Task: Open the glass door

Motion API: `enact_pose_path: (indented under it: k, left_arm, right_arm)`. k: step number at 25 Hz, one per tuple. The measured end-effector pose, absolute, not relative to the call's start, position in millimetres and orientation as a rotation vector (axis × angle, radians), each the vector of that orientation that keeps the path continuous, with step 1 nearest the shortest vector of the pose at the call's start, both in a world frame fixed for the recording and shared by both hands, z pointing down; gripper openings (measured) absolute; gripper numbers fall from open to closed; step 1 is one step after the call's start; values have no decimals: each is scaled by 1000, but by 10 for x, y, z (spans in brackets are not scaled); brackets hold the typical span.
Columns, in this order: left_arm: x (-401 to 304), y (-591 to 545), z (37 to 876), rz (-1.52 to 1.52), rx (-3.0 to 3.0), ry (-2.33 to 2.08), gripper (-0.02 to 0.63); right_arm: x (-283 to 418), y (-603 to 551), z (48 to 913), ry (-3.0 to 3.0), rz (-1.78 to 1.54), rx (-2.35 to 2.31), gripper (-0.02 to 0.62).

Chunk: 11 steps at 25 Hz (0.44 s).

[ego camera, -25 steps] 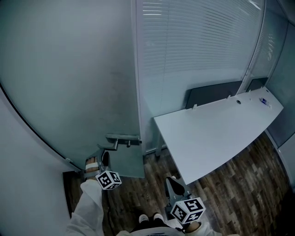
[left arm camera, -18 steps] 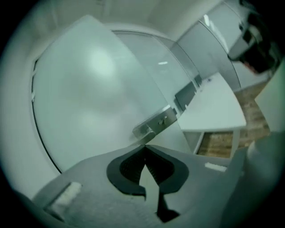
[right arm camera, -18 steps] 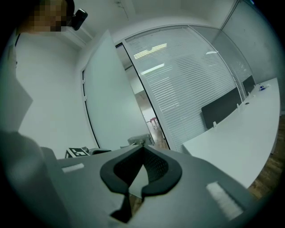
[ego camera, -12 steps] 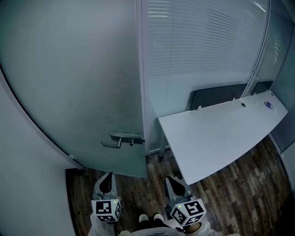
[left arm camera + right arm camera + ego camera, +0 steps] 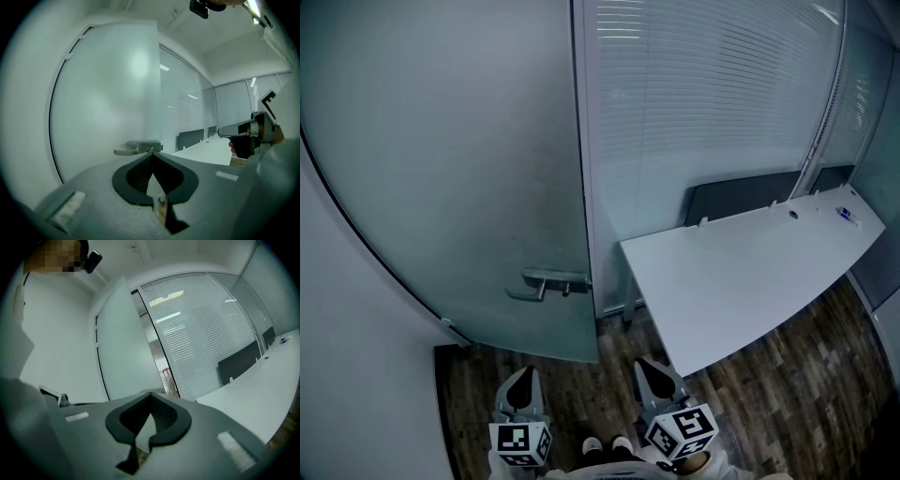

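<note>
**Head view:** the frosted glass door (image 5: 469,187) stands ahead. Its grey metal lever handle (image 5: 546,283) is mounted near the free right edge, long axis level, with the lever running leftward. We see the left gripper (image 5: 522,377) directly below the handle and apart from it, nearer than the right gripper (image 5: 649,367). Both hang over the dark wooden floor (image 5: 769,394), and the long white desk (image 5: 750,272) bounds the open room on the right. **Left gripper view:** the jaws are pressed together on nothing, and the handle (image 5: 136,148) lies ahead, just above their tips. **Right gripper view:** these jaws likewise meet, empty. A narrow gap (image 5: 161,364) shows between the door (image 5: 119,348) and the slatted glass partition (image 5: 211,329), so we judge the door ajar, with floor space to swing toward us.
</note>
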<state>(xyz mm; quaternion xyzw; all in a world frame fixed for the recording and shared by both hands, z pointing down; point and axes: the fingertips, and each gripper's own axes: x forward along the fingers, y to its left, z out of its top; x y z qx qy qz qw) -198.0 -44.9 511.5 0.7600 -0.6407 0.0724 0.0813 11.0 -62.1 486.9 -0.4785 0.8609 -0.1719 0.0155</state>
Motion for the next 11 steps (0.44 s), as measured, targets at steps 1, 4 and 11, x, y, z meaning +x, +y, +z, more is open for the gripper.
enact_pose_path:
  k: [1,4,11]
  left_arm:
    - [-1964,-455,5117,219,2276,-1911,5]
    - [-1926,-467,5118,229,2287,-1901,5]
    - [-1883,-490,5147,241,2280,-1897,5]
  right_arm:
    - [122,-625,4873,2676,-535,-1494,2]
    - [146,-634,4884,2670,-543,-1503,3]
    - [175,-653,4923,2673,-558,-1502,3]
